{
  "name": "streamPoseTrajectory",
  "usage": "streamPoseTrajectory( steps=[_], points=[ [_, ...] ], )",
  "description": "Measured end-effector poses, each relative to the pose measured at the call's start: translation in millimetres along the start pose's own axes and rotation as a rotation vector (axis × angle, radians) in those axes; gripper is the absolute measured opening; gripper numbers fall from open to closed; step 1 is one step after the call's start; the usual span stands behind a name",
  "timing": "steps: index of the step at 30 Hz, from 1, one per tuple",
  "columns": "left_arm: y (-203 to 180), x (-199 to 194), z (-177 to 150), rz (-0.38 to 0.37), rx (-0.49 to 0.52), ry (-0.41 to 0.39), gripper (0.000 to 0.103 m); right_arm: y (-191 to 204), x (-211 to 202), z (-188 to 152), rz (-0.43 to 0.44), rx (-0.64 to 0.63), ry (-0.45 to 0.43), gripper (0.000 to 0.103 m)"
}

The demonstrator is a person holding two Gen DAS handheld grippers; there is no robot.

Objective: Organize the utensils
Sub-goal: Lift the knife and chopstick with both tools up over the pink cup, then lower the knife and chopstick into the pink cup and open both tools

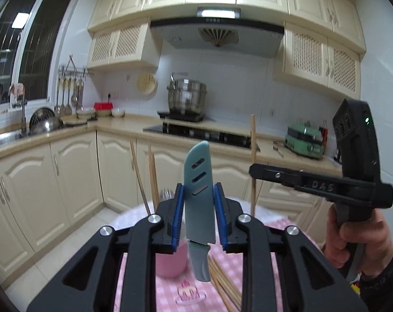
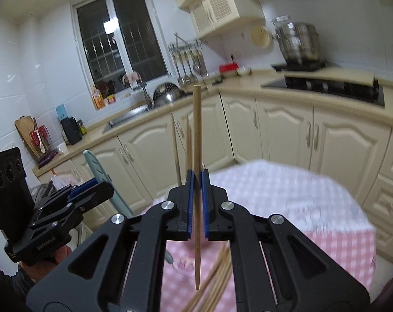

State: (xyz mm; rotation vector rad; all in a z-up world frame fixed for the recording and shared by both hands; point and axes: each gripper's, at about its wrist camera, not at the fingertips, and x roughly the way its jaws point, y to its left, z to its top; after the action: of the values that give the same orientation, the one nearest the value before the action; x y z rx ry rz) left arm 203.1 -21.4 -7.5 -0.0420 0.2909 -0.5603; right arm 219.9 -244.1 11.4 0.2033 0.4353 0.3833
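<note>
I've got both hands loaded over the table with its pink checked cloth. My left gripper is closed onto a knife in its pale blue sheath, blue pads pressing the flat sides, tip pointing up and away and the grey-green handle hanging down below the jaws. Holding it by the sheathed blade keeps the handle end free, so I judge it is meant to drop handle-first into the pink cup sitting just beneath and a little left of it. That cup already has a few chopsticks standing in it, leaning up past my fingers, and what looks like fork tines behind them, though they're blurry. My right gripper is pinched nearly all the way shut on a single wooden chopstick, held upright with its thicker end up and its narrow end pointing down, which is how it needs to be to slide in beside the others. From the left camera I can see that same gripper off to my right, held high, the stick vertical in its jaws. Under both grippers a loose pile of chopsticks lies on the cloth, so by my reckoning there's plenty of sorting left. The cup mouth is crowded; I'd go in one hand at a time.
</note>
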Motion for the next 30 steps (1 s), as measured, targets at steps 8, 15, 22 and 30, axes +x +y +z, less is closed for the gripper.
streamPoseTrajectory(
  steps=[8, 15, 22, 30],
  points=[
    [22.6, 10.8, 55.8, 0.043, 0.010, -0.076, 0.022, 19.4, 25.7, 52.0, 0.024, -0.036, -0.100, 0.006],
    [36.3, 39.9, 57.3, 0.056, 0.009, -0.024, 0.022, 18.6, 61.4, 57.4, 0.008, -0.046, -0.099, 0.006],
    [47.7, 72.2, 30.5, 0.057, -0.021, 0.061, 0.022, 10.1, 94.7, 40.0, 0.004, -0.020, -0.034, 0.006],
    [44.7, 81.7, 13.7, 0.057, -0.002, 0.123, 0.056, -12.1, 98.2, 24.4, -0.020, 0.068, 0.025, 0.077]
  ],
)
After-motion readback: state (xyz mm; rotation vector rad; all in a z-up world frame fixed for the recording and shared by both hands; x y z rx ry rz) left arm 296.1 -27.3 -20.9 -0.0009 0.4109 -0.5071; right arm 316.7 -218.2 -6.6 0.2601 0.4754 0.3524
